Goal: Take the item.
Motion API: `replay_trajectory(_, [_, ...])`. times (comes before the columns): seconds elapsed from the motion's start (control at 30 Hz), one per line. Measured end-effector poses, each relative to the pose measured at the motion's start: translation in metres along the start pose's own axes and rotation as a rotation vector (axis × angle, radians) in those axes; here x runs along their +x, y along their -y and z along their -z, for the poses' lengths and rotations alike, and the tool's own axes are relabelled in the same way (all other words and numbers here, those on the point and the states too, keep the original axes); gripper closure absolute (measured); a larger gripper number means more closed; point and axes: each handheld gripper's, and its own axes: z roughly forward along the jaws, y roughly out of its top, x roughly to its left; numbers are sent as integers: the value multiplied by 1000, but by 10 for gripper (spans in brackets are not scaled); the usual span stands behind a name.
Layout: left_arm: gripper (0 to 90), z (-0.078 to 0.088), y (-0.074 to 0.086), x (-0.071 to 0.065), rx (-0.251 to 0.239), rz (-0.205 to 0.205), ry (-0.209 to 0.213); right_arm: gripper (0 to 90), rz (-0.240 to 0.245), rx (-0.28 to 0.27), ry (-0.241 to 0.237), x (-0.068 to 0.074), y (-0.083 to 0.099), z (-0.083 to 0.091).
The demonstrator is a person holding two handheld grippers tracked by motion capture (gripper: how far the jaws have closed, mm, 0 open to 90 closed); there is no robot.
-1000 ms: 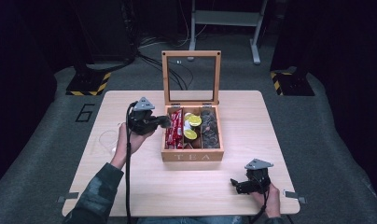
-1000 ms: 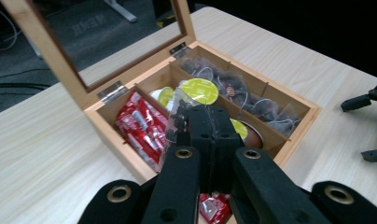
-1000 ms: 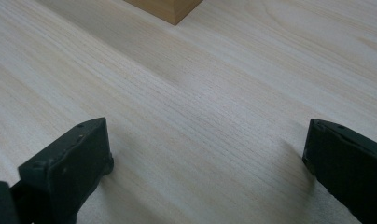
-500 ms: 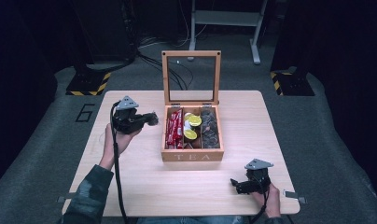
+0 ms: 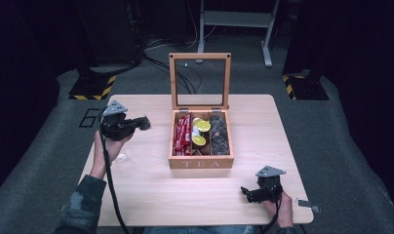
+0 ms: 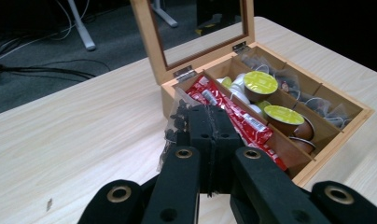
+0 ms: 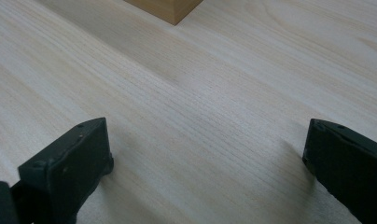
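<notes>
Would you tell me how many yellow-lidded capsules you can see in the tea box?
2: one yellow-lidded capsule nearer the hinged lid, the other nearer the front, both in the tea box's middle compartment. More may lie underneath.

Tea bag point(image 6: 177, 122) mostly hidden behind jaws (contents unclear).

The word "TEA" stands in pale letters on the front wall of the wooden tea box point(image 5: 201, 164), and a large "6" point(image 5: 89, 118) is marked on the grey floor left of the table
</notes>
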Motion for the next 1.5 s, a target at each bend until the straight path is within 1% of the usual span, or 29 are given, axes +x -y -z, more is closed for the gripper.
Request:
replay_trajectory(0.13, [900,5,3,5,2,4,-10,3,0,0,0,0,0,0])
replay_trajectory(0.17, [900,6,4,7,0,8,-16,3,-1,-5,1,0,0,0])
replay_trajectory(0.2, [900,9,5,10,-1,16,-25,3,0,1,0,0,0,0])
replay_trajectory(0.33, [900,15,9,15,5,21,-40,3,0,2,-1,0,0,0])
replay_trajectory(0.37, [900,16,10,17,5,26,-46,3,-1,-5,1,0,0,0])
replay_trajectory(0.4, [900,20,15,22,9,39,-62,3,-1,-4,1,0,0,0])
replay_trajectory(0.43, [900,20,15,22,9,39,-62,3,-1,-4,1,0,0,0])
replay_trajectory(0.53, [900,28,21,31,11,58,-83,3,-1,-2,0,0,0,0])
replay_trajectory(0.57, [900,33,26,36,10,74,-98,3,-1,-4,1,0,0,0])
replay_trajectory(0.6, [900,33,26,36,10,74,-98,3,-1,-4,1,0,0,0])
replay_trajectory(0.67, [900,38,34,44,20,93,-111,3,-2,-6,2,0,0,0])
replay_trajectory(0.77, [900,39,38,48,25,102,-117,3,-2,-4,2,0,0,0])
replay_trajectory(0.8, [900,40,42,51,21,114,-127,3,1,-6,1,0,0,0])
replay_trajectory(0.93, [900,41,48,56,30,127,-131,3,1,-5,1,0,0,0])
replay_trajectory(1.2, [900,41,57,60,40,143,-139,3,-1,-6,3,0,0,0])
replay_trajectory(1.27, [900,42,61,63,56,150,-139,3,1,-6,2,0,0,0])
replay_trajectory(1.5, [900,38,70,66,72,166,-139,3,1,-6,2,0,0,0])
